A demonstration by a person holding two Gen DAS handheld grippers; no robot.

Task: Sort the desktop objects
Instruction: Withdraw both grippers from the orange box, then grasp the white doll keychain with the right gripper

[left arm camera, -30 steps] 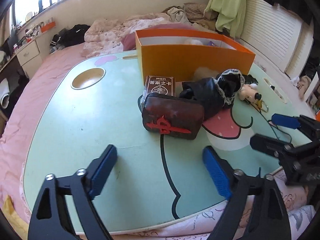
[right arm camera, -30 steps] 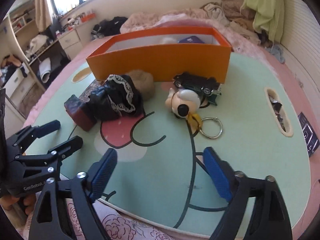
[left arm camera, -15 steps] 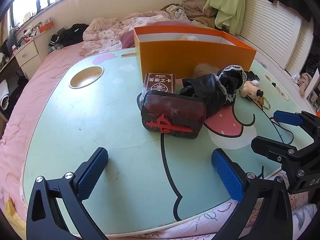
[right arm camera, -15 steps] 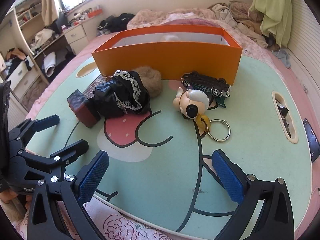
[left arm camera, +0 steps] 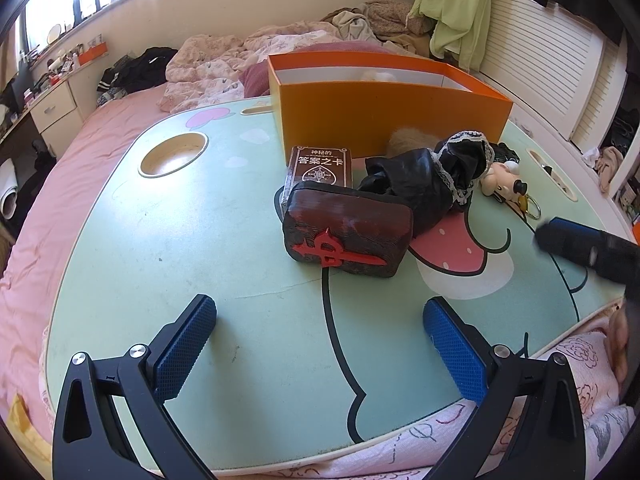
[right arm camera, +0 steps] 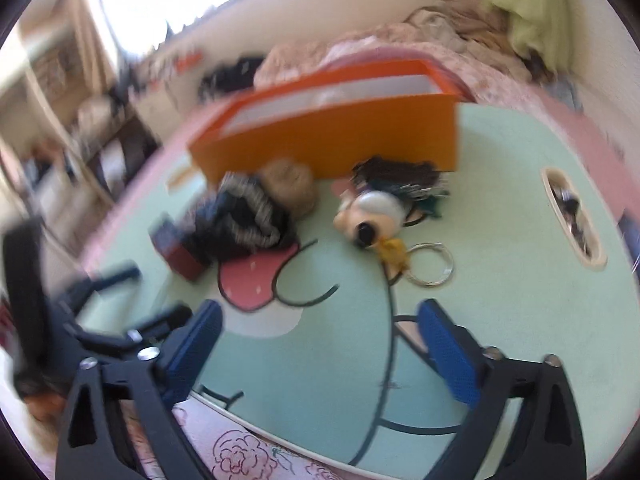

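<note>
card box [left arm camera: 319,167] readable left view | keyring [right arm camera: 430,265] sharper right view

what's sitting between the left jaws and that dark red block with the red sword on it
Nothing visible. The left gripper is open, with only bare mint-green tabletop between it and the dark red block with the red sword emblem. The brown card box and crumpled black lace-trimmed fabric lie behind and beside the block, not in front.

Glossy black cloth [left arm camera: 416,184], lace-trimmed; matt orange cardboard box [left arm camera: 384,120]; smooth table [left arm camera: 180,240]; metal keyring [right arm camera: 430,270].
</note>
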